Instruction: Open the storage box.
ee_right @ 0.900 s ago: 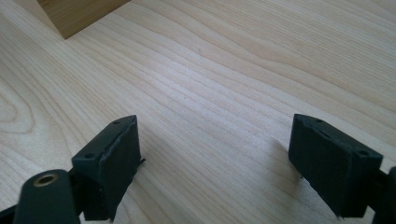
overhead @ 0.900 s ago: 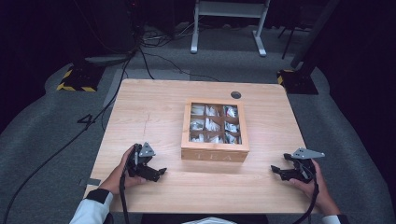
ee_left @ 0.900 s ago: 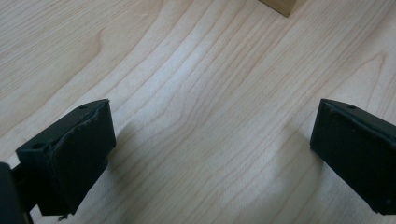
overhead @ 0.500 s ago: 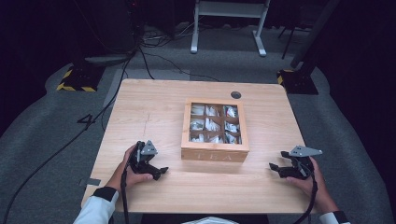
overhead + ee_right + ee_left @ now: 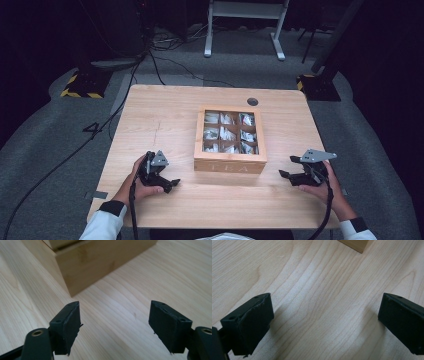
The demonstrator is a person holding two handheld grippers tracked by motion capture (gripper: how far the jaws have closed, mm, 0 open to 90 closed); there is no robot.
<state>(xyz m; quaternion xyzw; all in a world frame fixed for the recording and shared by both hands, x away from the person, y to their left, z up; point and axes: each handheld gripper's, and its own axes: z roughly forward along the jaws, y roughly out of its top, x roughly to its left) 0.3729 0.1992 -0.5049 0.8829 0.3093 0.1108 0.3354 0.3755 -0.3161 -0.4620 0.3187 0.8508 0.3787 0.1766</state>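
A wooden tea box (image 5: 230, 161) with a glass lid stands in the middle of the table, with several packets showing in its compartments. My left gripper (image 5: 169, 183) rests on the table left of the box's front, open, with bare wood between its jaws. In the left gripper view, the left gripper (image 5: 325, 322) has a corner of the box (image 5: 355, 244) far ahead. My right gripper (image 5: 286, 172) sits right of the box, also open and holding nothing. The right gripper view has the right gripper (image 5: 113, 325) facing a near corner of the box (image 5: 100, 262).
The light wooden table (image 5: 165, 120) has a round cable hole (image 5: 252, 101) at its back right. Bare wood lies left of and in front of the box. Cables (image 5: 150, 55) and a white stand (image 5: 245, 25) are on the dark floor behind.
Both hands have crept slightly forward from the table's front edge. The jaws of both grippers stand apart as before.
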